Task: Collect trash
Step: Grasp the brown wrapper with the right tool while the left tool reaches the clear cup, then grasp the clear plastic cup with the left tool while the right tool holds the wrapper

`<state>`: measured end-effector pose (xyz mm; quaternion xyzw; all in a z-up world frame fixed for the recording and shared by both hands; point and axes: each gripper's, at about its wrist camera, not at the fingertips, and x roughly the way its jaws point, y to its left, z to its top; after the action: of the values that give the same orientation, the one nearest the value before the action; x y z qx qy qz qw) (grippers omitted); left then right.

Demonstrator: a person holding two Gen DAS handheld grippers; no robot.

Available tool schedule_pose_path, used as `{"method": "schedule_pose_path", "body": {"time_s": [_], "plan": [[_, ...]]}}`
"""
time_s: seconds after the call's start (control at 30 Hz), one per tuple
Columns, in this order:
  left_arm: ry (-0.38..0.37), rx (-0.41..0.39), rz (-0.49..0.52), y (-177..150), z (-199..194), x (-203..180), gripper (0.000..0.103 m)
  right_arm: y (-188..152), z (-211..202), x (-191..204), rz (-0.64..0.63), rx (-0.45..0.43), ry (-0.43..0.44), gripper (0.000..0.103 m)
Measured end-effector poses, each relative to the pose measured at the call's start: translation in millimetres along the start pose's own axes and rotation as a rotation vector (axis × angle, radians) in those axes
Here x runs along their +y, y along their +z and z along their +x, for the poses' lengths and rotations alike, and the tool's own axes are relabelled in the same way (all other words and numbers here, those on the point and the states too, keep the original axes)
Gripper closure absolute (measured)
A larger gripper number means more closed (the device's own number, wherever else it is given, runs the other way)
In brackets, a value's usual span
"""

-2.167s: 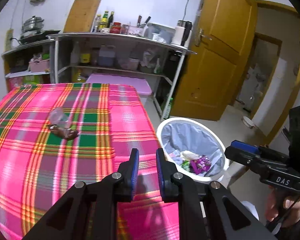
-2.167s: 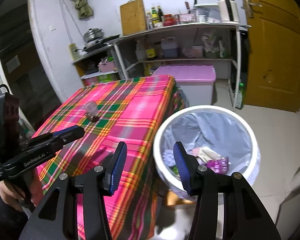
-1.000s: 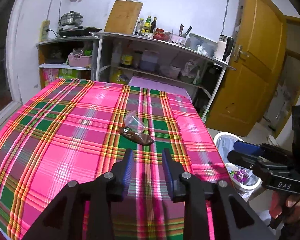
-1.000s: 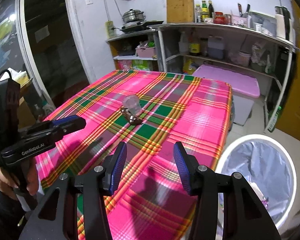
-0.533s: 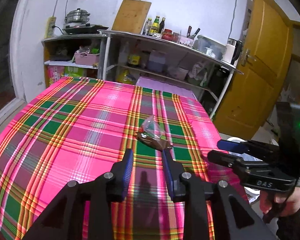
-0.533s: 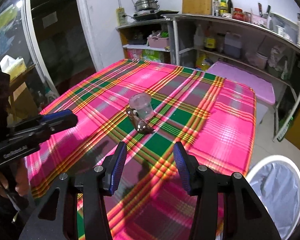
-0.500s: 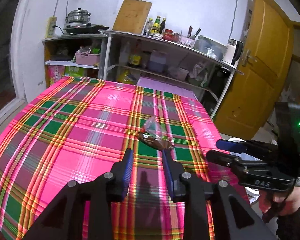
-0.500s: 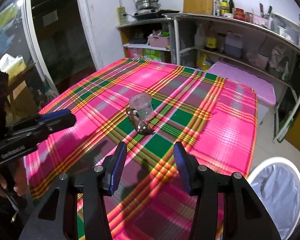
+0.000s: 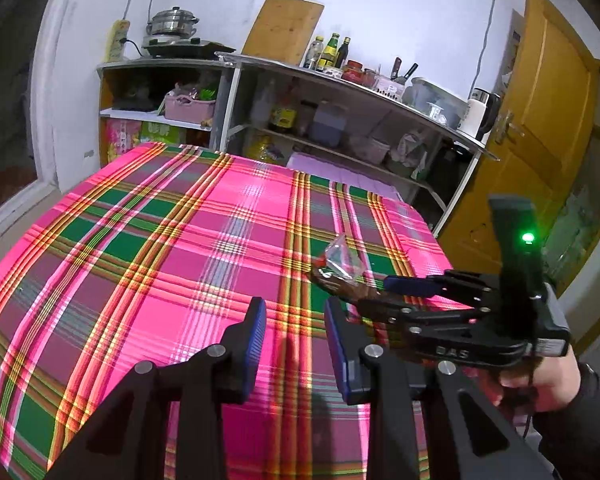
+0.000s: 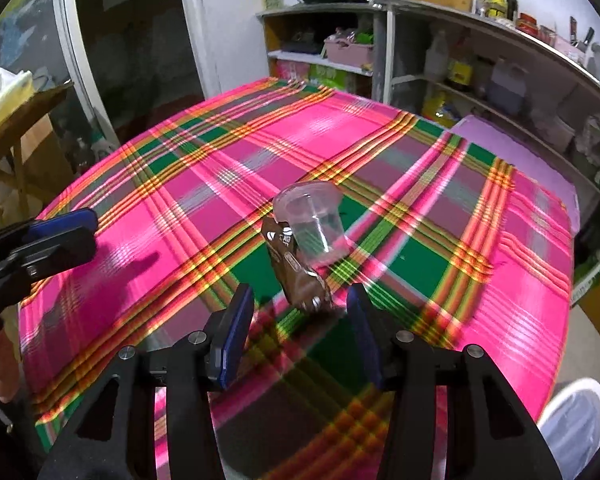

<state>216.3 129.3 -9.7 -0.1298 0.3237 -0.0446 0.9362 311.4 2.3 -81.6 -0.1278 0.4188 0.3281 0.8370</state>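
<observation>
Right gripper (image 10: 300,312) hovering low over plaid tablecloth (image 10: 204,208), jaws spread wide, gripping nothing; brown snack wrapper (image 10: 296,272) lying between fingertips, near end just reaching gap. Clear plastic cup (image 10: 314,224) lying on side, touching wrapper's far end, looking empty. Left gripper (image 9: 294,332) hovering left of trash, jaws parted, holding nothing. White-rimmed trash bin (image 10: 572,424) showing at near right corner, contents hidden.

A plaid-clothed table (image 10: 188,184) carries a clear cup (image 10: 314,222) and brown wrapper (image 10: 298,276).
</observation>
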Motion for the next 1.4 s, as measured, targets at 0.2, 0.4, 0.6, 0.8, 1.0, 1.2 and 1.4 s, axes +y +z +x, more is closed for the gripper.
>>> {"method": "schedule_pose_path", "body": {"time_s": [0.2,0.4,0.6,0.8,1.0,1.2,1.4], "plan": [[0.006,0.003,-0.019,3,6,12,0.073,4,14,4,-0.031,0.019,-0.011,0.073],[-0.001,0.002,-0.028,6,10,10,0.073,-4,1,6,-0.024,0.006,0.026,0.078],[-0.011,0.009,-0.013,7,13,-1,0.073,-20,-36,7,0.005,-0.06,0.038,0.078],[-0.034,0.015,0.009,15,20,-23,0.071,-41,-82,-19,0.092,-0.137,-0.006,0.078],[-0.08,0.024,0.057,25,39,-56,0.055,-69,-110,-62,0.216,-0.163,-0.06,0.078],[-0.102,0.072,0.147,29,79,-93,0.055,-89,-122,-85,0.276,-0.165,-0.08,0.078],[-0.105,0.146,0.215,32,124,-115,0.054,-103,-129,-101,0.309,-0.175,-0.084,0.078]]}}
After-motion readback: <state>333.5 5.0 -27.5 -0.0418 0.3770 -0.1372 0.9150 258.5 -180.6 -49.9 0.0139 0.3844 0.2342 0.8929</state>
